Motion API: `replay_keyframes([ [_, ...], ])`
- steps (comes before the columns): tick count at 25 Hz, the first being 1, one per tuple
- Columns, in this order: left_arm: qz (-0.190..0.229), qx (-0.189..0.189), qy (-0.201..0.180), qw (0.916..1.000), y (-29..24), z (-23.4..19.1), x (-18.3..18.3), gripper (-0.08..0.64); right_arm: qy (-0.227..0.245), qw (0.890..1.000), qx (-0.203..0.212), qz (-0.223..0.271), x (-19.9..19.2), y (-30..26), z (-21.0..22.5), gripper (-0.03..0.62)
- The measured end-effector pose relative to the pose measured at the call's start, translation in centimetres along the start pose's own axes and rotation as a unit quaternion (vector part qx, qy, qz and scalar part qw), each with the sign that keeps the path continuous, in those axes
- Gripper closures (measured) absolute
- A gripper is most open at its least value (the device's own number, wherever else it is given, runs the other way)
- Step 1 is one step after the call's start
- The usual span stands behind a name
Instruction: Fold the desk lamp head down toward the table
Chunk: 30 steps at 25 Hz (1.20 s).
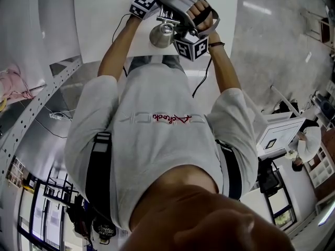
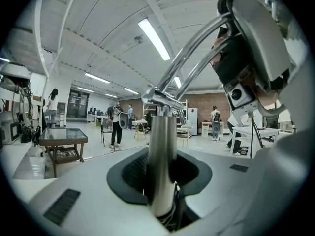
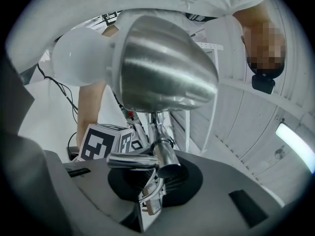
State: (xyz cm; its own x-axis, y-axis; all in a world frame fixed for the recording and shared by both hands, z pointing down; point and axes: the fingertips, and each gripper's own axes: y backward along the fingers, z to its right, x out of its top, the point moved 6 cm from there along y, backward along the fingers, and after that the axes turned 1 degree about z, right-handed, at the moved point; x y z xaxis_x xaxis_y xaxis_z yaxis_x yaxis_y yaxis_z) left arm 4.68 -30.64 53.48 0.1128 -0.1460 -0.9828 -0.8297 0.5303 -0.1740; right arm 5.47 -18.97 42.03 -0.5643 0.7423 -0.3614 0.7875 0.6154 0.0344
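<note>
Post (image 2: 162,141) pinched in your left hand-held gripper (image 2: 163,181), neck (image 3: 165,157) in the right hand-held gripper (image 3: 150,183).
Rigid, likely slippery chrome: hold neck, not lamp head (image 3: 165,65).

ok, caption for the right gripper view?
Right gripper clamped on the chrome neck below the lamp's metal shade, bulb at left.

Head view steeply downward; both gripper views close on lamp (image 3: 165,65)

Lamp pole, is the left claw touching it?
Touching. In the left gripper view the left claw grips the lamp pole, pads pressed on both sides.
</note>
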Motion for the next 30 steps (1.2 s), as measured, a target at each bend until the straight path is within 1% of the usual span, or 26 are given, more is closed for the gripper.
replay_keyframes([
  [7,-0.002,-0.003,0.001,1.0,0.0,0.0,0.0,0.42,0.036,0.999,-0.028,0.005,0.2,0.2,-0.8,0.548],
  [10,-0.003,-0.006,0.009,0.9999,0.1,0.0,-0.4,0.42,0.05,0.998,-0.034,-0.001,0.5,0.4,-2.2,0.548],
  [14,-0.002,-0.011,0.013,0.9999,-0.1,0.0,-0.4,0.42,0.085,0.995,-0.052,-0.008,0.4,0.8,-4.1,0.548],
  [17,0.001,-0.017,0.014,0.9998,-0.2,0.0,-0.3,0.419,0.1,0.993,-0.061,-0.007,0.2,0.9,-4.6,0.548],
  [20,0.002,-0.017,0.012,0.9998,-0.2,-0.1,-0.2,0.419,0.098,0.993,-0.065,-0.006,0.2,0.8,-4.4,0.548],
  [30,0.005,-0.019,0.007,0.9998,-0.2,0.1,-0.2,0.419,0.078,0.995,-0.059,-0.009,0.2,0.9,-4.3,0.543],
])
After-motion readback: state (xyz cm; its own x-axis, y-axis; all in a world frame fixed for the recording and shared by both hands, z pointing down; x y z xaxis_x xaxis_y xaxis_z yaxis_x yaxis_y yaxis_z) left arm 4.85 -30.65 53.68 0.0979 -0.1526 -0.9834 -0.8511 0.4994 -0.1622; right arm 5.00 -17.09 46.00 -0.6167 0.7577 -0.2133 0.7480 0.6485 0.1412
